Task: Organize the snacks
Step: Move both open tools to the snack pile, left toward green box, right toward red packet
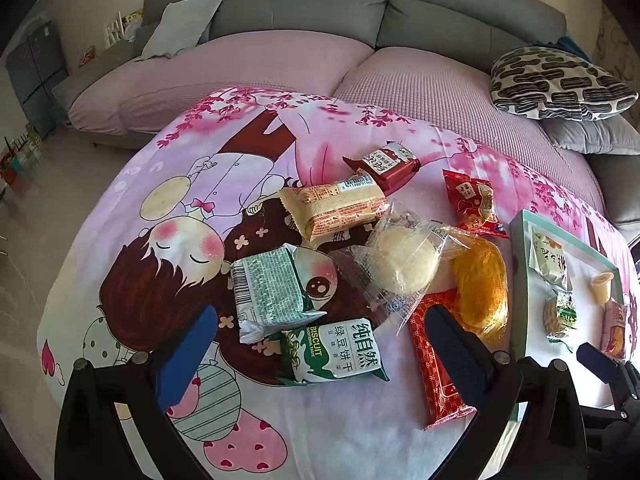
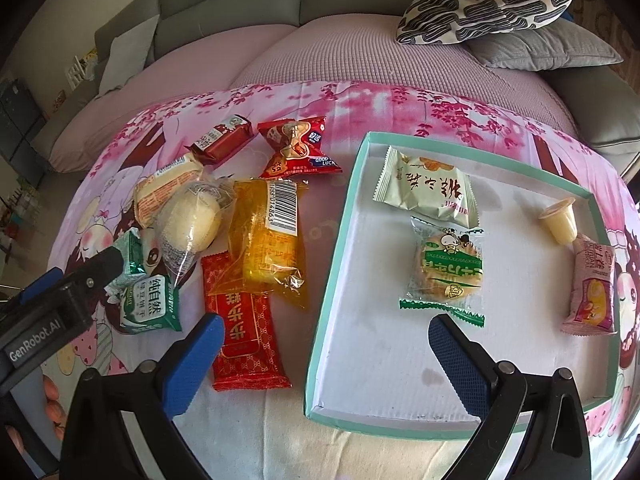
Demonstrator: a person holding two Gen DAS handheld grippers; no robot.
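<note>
"Could you see the whole pile of snacks [image 1: 360, 240]?"

"No. The red packet [image 1: 434, 356] was half hidden under the yellow one [image 1: 480, 284]."

"And the grippers?"

"The left gripper [image 1: 320, 344] hung wide open over the green biscuit pack [image 1: 336, 350], gripping nothing. The right gripper [image 2: 324, 356] was open too, empty, above the tray [image 2: 340, 232] edge. Four snacks lay in the tray."

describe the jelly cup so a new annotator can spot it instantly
Find the teal-rimmed tray on the pink cartoon cloth, right of the loose snack pile. The jelly cup sits near the tray's far right wall, just beyond a pink packet. It is the only small pale-yellow plastic cup; everything around it is a flat wrapper.
</note>
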